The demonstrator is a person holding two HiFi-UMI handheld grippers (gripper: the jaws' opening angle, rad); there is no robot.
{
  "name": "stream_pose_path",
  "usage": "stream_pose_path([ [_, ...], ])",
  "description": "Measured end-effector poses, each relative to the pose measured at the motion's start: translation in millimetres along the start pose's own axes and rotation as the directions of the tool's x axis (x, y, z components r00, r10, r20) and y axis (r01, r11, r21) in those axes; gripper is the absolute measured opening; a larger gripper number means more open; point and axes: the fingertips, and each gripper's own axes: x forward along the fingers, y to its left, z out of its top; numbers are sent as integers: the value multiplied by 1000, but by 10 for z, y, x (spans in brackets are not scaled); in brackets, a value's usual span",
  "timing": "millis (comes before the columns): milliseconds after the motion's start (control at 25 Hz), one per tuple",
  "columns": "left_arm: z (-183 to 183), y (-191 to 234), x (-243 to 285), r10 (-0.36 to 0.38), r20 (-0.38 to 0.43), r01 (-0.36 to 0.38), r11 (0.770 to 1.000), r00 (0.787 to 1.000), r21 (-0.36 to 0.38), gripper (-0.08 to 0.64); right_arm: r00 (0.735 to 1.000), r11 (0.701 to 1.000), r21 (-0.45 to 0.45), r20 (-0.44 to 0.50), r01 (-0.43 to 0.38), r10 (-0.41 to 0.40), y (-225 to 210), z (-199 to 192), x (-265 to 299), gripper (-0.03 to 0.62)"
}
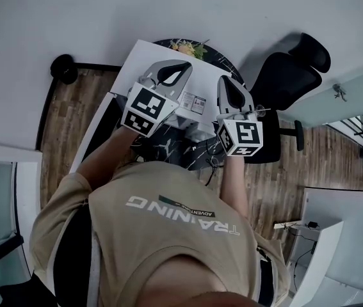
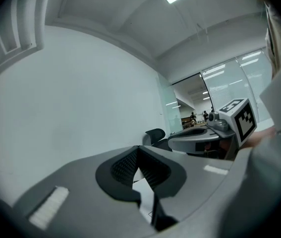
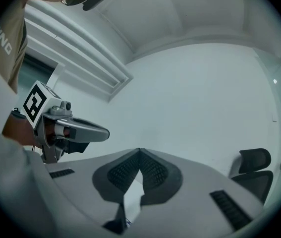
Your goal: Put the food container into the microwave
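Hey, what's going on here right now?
A person holds a hand-held gripper in each hand, raised above a white appliance, probably the microwave, on a dark table. The left hand-held gripper and the right hand-held gripper are both shut and empty. A dish of food sits beyond the appliance, untouched.

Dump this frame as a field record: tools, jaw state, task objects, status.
left tool: jaws together, nothing between them, held in the air
right tool: jaws together, nothing between them, held in the air
food container: at far edge of dark table, untouched
white box: below both tools in the head view, likely the microwave; door not visible
chair: right of the table
task status: not begun
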Motion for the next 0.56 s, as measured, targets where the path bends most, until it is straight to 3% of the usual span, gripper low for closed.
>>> stream_pose_path([
  [360, -38, -34, -24, -6, -1, 6, 998, 1000, 70, 8, 999, 1000, -5, -37, -27, 27, 119, -85, 75, 11],
  [560, -208, 35, -47, -11, -5, 11, 999, 1000, 35, 8, 998, 1000, -9, -60, -24, 24, 228, -214, 155, 11],
])
